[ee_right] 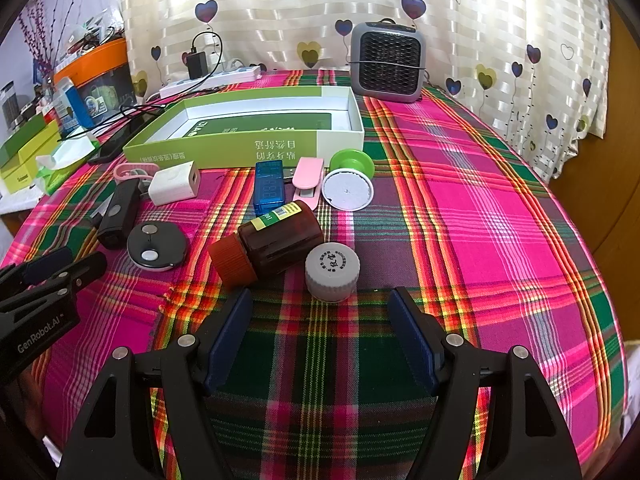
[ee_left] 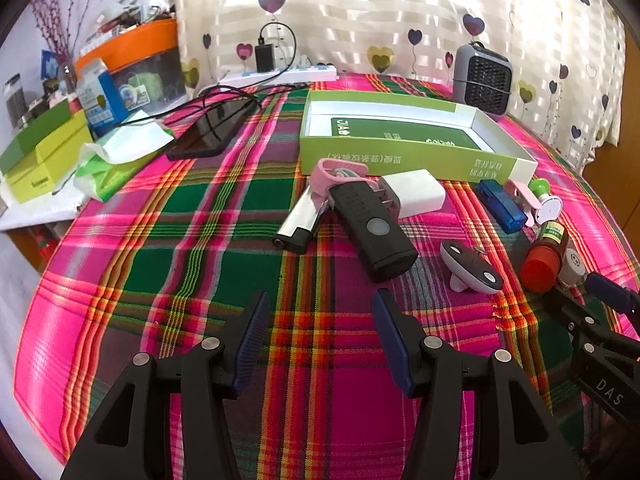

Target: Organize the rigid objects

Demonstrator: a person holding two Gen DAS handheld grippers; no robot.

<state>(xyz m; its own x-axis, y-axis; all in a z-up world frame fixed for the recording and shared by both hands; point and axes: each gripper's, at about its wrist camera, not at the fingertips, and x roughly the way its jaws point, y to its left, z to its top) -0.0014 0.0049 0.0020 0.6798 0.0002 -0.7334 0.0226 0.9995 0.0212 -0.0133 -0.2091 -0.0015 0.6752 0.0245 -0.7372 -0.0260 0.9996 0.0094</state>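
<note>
Plaid cloth: a pink, green and purple checked tablecloth [ee_right: 460,208] is spread under everything.
Box: an open, shallow green-and-white cardboard box [ee_right: 224,148] is set at twelve o'clock of the clutter, with only a green printed sheet seen inside.
Left gripper [ee_left: 318,312]: its blue-padded fingers are spread wide and nothing is held; a black rectangular flashlight [ee_left: 372,228] lies at one o'clock of it.
Right gripper [ee_right: 320,314]: its fingers are spread wide over bare cloth, empty.
Bottle: a brown plastic bottle with an orange ribbed cap [ee_right: 268,244] is laid on its side at eleven o'clock of the right gripper.
Cap: a grey round ribbed cap [ee_right: 332,270] is seen just beside the bottle, at twelve o'clock of the right gripper.
Blue tester: a translucent blue USB stick [ee_right: 269,192] is placed near the box's front wall.
</note>
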